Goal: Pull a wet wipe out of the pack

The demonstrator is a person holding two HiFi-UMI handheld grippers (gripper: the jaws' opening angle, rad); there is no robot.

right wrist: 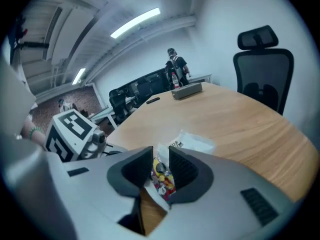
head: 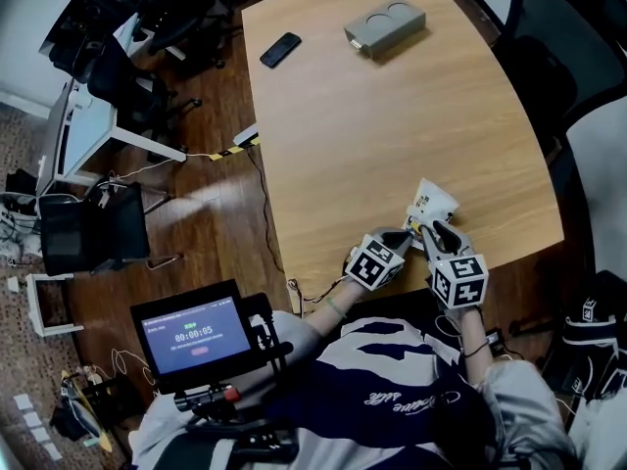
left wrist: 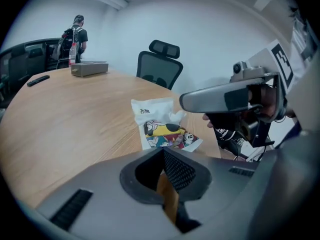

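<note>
Currently the right gripper (right wrist: 161,155) looks clamped on the near end of the wet wipe pack (right wrist: 194,143), with printed film pinched between its jaws. My read: it anchors the pack so it won't ride up with the pull. Left gripper (left wrist: 162,151) has its jaws together with nothing in them. It sits just beside the other and points at the pack, so it is presumably the puller. Pack lies at the table's (head: 392,125) near edge, towards the right corner. A white wipe tuft (left wrist: 175,116) pokes out of its opening, not yet drawn. Grey box (head: 385,27) by the far edge has two round recesses, contents unreadable.
</note>
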